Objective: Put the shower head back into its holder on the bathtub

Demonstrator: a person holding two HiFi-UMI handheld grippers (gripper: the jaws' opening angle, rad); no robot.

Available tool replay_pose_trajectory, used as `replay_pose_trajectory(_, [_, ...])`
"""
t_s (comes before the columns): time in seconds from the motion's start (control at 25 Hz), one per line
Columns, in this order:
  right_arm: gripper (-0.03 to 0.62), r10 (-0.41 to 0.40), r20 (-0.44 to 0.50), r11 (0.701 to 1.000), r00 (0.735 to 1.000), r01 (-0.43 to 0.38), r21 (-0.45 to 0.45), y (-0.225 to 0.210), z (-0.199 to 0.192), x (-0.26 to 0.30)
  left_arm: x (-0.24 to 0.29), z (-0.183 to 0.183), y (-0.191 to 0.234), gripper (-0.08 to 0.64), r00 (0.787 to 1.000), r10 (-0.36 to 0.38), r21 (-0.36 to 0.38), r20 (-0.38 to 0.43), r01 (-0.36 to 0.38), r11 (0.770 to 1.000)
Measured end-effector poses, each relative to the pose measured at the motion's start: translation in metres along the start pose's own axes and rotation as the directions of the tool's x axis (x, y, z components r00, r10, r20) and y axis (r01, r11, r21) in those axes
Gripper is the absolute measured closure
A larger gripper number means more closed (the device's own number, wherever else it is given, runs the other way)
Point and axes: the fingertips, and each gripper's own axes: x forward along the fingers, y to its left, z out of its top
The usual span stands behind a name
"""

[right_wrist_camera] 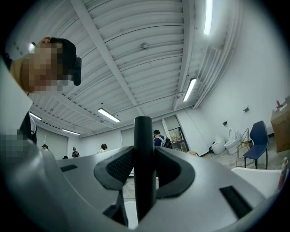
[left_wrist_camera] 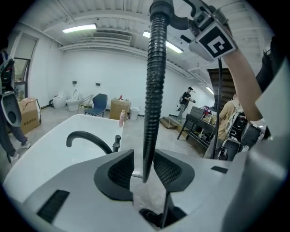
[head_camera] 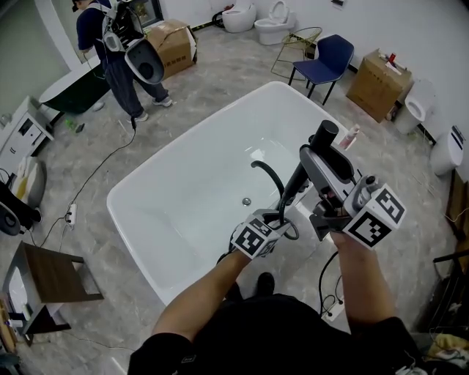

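The black shower head [head_camera: 324, 135] is held upright over the near right rim of the white bathtub [head_camera: 146, 183], and my right gripper [head_camera: 314, 160] is shut on its handle. In the right gripper view the handle [right_wrist_camera: 143, 131] stands between the pads of that gripper [right_wrist_camera: 144, 166]. A ribbed black hose [left_wrist_camera: 154, 90] hangs down from it, with my left gripper [left_wrist_camera: 144, 170] shut on it lower down. The head view shows the left gripper [head_camera: 283, 220] just above the tub's rim, beside the curved black faucet [head_camera: 270, 174]. I cannot make out the holder.
A pink bottle [head_camera: 350, 136] stands on the tub's far right rim. Another person [head_camera: 121, 51] stands at the back left near a cardboard box [head_camera: 172, 44]. A blue chair [head_camera: 326, 58], a second box [head_camera: 377, 84] and toilets [head_camera: 275, 22] line the back. A wooden stool [head_camera: 51, 275] is at the left.
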Motion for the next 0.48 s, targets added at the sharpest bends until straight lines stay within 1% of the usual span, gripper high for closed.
replay_pose_trajectory(0.12, [0.440,-0.002,0.000,1.000,1.000,0.002,0.000,-0.004,0.003,-0.003,0.005,-0.008,-0.001,0.418,1.000,-0.005,-0.014,-0.014,0.005,1.000])
replay_pose_trajectory(0.16, [0.440,-0.004,0.000,1.000,1.000,0.004,-0.002,-0.006,0.004,-0.005,0.007,-0.009,-0.002,0.444,1.000,-0.004,-0.010,-0.013,0.004,1.000])
replay_pose_trajectory(0.2, [0.440,-0.005,0.001,1.000,1.000,0.005,-0.003,-0.007,0.005,-0.006,0.008,-0.010,-0.003,0.485,1.000,-0.001,-0.003,-0.010,0.001,1.000])
replay_pose_trajectory(0.36, [0.440,-0.005,0.008,1.000,1.000,0.005,0.002,-0.007,0.005,-0.009,0.002,-0.009,0.001,0.489,1.000,0.023,0.026,0.008,-0.023,0.999])
replay_pose_trajectory(0.48, [0.442,-0.006,0.022,1.000,1.000,0.006,0.009,-0.009,0.008,-0.012,-0.006,-0.005,0.008,0.491,0.999,0.046,0.031,0.021,-0.046,0.998])
